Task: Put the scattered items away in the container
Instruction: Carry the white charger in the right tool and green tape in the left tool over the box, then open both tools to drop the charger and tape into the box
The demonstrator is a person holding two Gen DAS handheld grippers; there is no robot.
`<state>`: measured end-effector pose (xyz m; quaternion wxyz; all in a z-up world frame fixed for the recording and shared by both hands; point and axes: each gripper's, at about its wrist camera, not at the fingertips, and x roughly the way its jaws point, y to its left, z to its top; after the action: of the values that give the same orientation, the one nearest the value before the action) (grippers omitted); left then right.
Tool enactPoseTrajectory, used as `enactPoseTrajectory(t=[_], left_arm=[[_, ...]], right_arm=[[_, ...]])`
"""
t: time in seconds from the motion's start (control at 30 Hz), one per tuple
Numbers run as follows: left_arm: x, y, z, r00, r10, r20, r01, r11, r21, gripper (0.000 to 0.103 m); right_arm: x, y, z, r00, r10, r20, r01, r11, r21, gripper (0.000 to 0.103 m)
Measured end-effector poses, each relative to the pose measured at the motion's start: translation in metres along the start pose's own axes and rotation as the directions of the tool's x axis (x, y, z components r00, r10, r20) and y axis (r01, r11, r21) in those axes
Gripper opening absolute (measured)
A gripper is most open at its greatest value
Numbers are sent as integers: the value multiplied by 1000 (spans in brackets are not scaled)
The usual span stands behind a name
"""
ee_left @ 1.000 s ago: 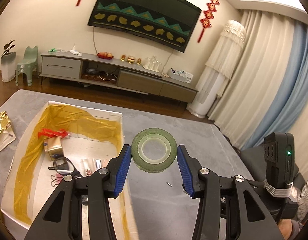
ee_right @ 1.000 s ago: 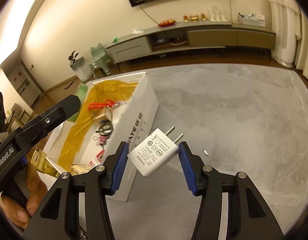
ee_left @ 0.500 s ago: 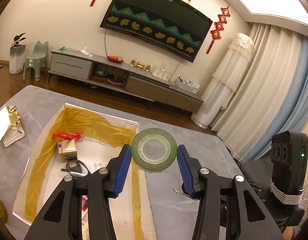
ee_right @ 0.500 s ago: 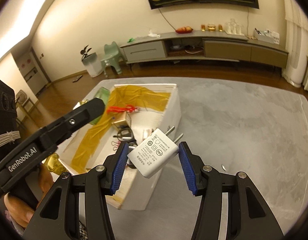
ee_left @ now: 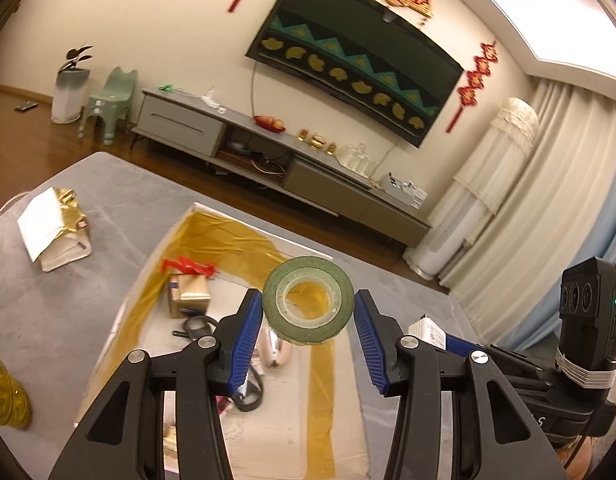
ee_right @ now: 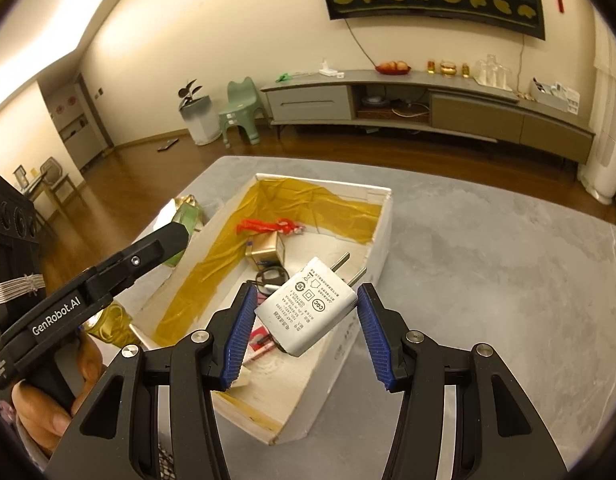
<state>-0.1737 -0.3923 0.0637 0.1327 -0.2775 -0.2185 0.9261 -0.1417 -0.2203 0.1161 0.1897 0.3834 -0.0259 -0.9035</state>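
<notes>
Left wrist view: left gripper [ee_left: 308,312] clamped on a green tape roll [ee_left: 308,300], blue pads pressing its rim on both sides, roll held upright with its hole facing the camera. Held above the white cardboard box [ee_left: 148,268], near its right side. Inside the box: yellow film lining [ee_left: 232,240], a red tassel [ee_left: 186,267], a small gold box [ee_left: 188,298], a black binder clip [ee_left: 194,326], other small bits too hidden by the fingers to name. On the grey tabletop [ee_left: 68,320] to the left, well apart from the box, a gold-and-white paper bag [ee_left: 54,230] lying on its side. At the far right, the right gripper [ee_left: 431,330] seen side-on, a white corner of the charger peeking between its blue pads.

Right wrist view: right gripper [ee_right: 306,316] clamped on a white charger plug [ee_right: 306,310], tilted, its two prongs pointing up and away toward the box [ee_right: 381,236]. Held over the near right wall of the box. Same contents visible: red tassel [ee_right: 268,226], gold box [ee_right: 264,252], binder clip [ee_right: 270,278], yellow film [ee_right: 204,276] along the left wall and far end. At the left, the other gripper's black finger [ee_right: 148,250] reaching over the box's left edge, a hand [ee_right: 40,412] wrapped round its handle. Grey tabletop [ee_right: 487,260] bare to the right of the box.
</notes>
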Motion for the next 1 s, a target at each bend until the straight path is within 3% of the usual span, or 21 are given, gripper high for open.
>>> enactPoseTrajectory(t=[0.37, 0.57, 0.83, 1.0], left_arm=[[1, 27, 3, 998, 65, -5, -65, 996, -57, 49], [7, 37, 1, 995, 91, -42, -94, 993, -71, 49], [28, 11, -15, 991, 26, -129, -25, 1000, 7, 49], [52, -5, -34, 971, -13, -239, 19, 1000, 22, 49]], right_arm=[[35, 22, 23, 999, 13, -41, -17, 995, -102, 55], [65, 16, 36, 996, 8, -84, -17, 994, -107, 55], [104, -5, 60, 992, -29, -125, 14, 993, -115, 55], [127, -15, 72, 986, -15, -164, -3, 994, -113, 55]])
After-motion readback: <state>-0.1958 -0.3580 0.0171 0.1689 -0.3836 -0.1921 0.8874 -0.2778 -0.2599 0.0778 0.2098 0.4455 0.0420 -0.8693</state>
